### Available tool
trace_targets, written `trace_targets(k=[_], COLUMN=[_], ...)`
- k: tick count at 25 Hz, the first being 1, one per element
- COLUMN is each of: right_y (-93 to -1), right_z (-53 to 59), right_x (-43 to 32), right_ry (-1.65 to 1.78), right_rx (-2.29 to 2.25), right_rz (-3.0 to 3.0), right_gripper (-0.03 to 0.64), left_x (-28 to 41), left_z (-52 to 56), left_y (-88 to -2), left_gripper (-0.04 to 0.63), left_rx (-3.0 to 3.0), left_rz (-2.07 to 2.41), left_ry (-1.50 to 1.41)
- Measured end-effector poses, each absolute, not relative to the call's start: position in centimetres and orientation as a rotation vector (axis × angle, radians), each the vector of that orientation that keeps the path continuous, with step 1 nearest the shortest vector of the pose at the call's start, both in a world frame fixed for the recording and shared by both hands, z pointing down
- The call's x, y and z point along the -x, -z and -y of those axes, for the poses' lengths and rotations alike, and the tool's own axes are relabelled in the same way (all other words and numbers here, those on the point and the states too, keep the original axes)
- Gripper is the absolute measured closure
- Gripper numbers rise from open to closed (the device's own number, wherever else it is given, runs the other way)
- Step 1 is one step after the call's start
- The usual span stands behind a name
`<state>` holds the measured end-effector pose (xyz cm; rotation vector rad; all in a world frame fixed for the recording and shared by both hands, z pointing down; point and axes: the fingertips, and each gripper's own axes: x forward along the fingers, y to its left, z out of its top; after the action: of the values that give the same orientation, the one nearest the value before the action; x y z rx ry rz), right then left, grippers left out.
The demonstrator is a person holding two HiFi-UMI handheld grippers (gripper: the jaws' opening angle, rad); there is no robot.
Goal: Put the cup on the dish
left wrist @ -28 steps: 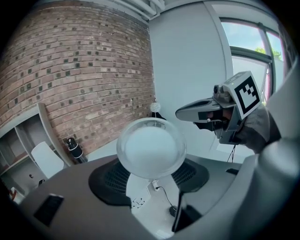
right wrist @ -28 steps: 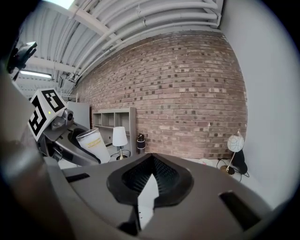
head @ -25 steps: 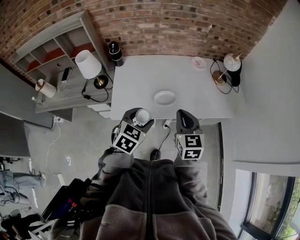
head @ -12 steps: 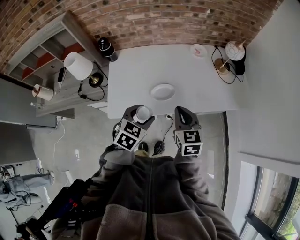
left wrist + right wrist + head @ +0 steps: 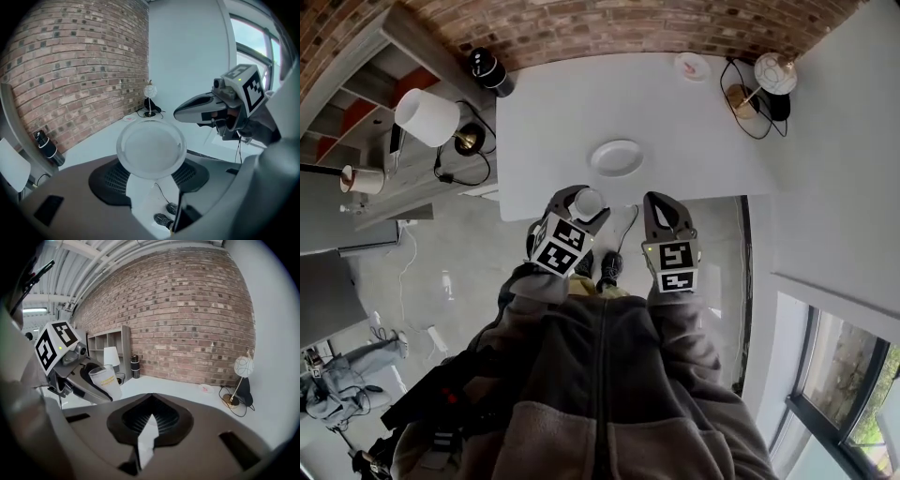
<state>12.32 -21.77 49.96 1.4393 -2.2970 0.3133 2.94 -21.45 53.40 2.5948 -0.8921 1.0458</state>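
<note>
Head view looks steeply down on the table (image 5: 675, 122) — both gripper views face it low, sharing the brick wall (image 5: 187, 324).

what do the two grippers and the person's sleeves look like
The left gripper and right gripper have grey shells with dark ribbed pads inside the jaws. Each carries a white cube with black square markers, and a small green light shows by it. The sleeves are grey-brown fleece, part of a zipped jacket.

Bright, even daylight is cast over the table (image 5: 581, 103), and glare is seen at the window (image 5: 253, 42). Edges are bent by fisheye distortion; the close cup (image 5: 151, 149) is rendered slightly soft.
</note>
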Motion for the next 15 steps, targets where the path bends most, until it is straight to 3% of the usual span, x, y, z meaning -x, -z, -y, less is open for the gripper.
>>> trace_targets(k=[15], right_y=[-61.2], right_z=[24.5], right_x=[-11.1], right_ry=[-0.539], right_rx=[-1.318], right_rz=[2.156], right_gripper=[0.615], left_x=[-3.2], left_z=[28.7], left_y=[-64.0], left_gripper=[0.337], left_rx=[-2.552], left_rz=[0.821], left_ry=[-1.162])
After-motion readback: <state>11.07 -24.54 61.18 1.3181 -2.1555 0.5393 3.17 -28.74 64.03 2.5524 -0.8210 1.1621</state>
